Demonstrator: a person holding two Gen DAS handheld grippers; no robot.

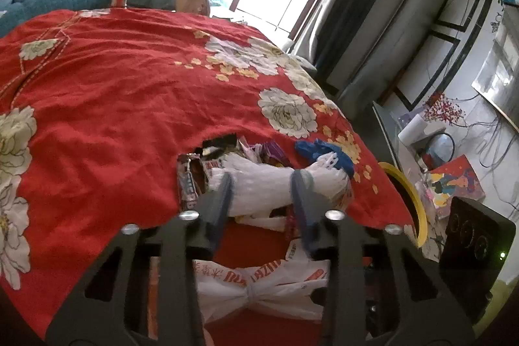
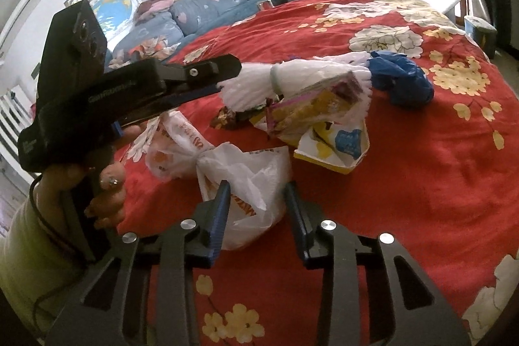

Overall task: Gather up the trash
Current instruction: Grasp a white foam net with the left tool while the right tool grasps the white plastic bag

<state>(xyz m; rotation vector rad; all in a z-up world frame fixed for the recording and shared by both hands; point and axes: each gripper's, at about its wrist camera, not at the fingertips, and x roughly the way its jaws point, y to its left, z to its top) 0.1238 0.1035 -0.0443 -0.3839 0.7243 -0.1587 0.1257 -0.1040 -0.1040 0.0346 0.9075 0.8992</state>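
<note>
Left wrist view: left gripper (image 1: 261,187) low over the red flowered cloth (image 1: 113,80), jaws narrowed around a white foam net sleeve (image 1: 262,184), fingers (image 1: 223,193) against its sides; by the look gripping it, probably at the waist so the sleeve lifts in one piece. Snack wrappers (image 1: 207,164) heaped just behind, partly under the sleeve. Blue plastic bag (image 1: 327,153) just beyond, touching the sleeve's far end. White printed plastic bag (image 1: 259,284), knotted at the middle, lying nearer, under the gripper body. Yellow rim of a bin (image 1: 412,203) beside the cloth's edge, likely the destination. Right wrist view: right gripper (image 2: 256,206) partly closed astride one lobe of the printed bag (image 2: 246,184), left finger (image 2: 220,206) touching the plastic, right finger standing clear; grip not made, bag resting on the cloth (image 2: 405,184). Yellow-and-white torn packet (image 2: 334,145) flat beside the pile. Left gripper (image 2: 240,77) seen from the side, tips buried in the foam sleeve (image 2: 292,77). Hand (image 2: 107,184) on its handle. All trash on the cloth, none in the bin.
</note>
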